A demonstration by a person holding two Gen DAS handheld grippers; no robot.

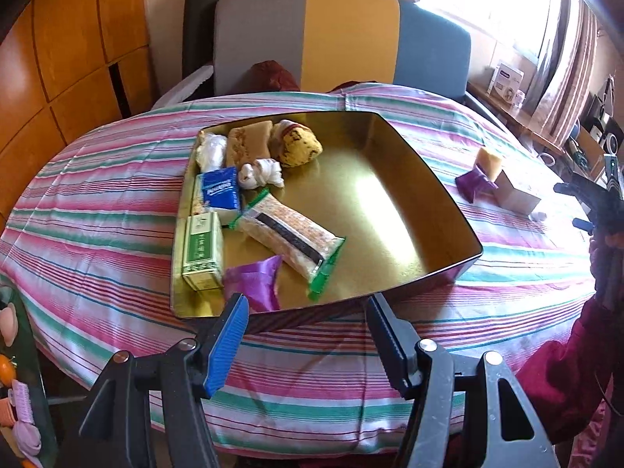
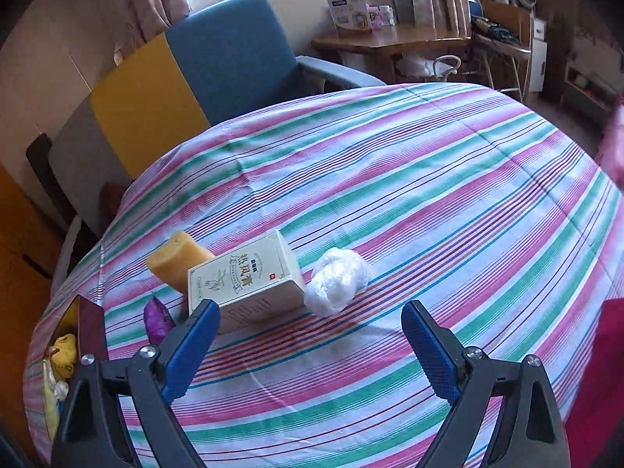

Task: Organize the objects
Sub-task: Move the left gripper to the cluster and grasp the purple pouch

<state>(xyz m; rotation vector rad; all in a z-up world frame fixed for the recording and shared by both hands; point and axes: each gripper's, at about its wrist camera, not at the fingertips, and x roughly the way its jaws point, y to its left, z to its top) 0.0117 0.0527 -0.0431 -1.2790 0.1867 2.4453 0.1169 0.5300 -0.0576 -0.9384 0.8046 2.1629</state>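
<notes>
Cream box (image 2: 245, 280), Chinese label; left gripper (image 1: 308, 335) and right gripper (image 2: 312, 347) jaws apart, empty.

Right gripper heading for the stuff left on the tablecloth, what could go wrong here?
The right gripper is open and empty. The cream box leans on the yellow block and touches the white bundle, so gripping the box may topple it or knock its neighbours. The purple pouch lies low beside the tin and could be missed.
</notes>
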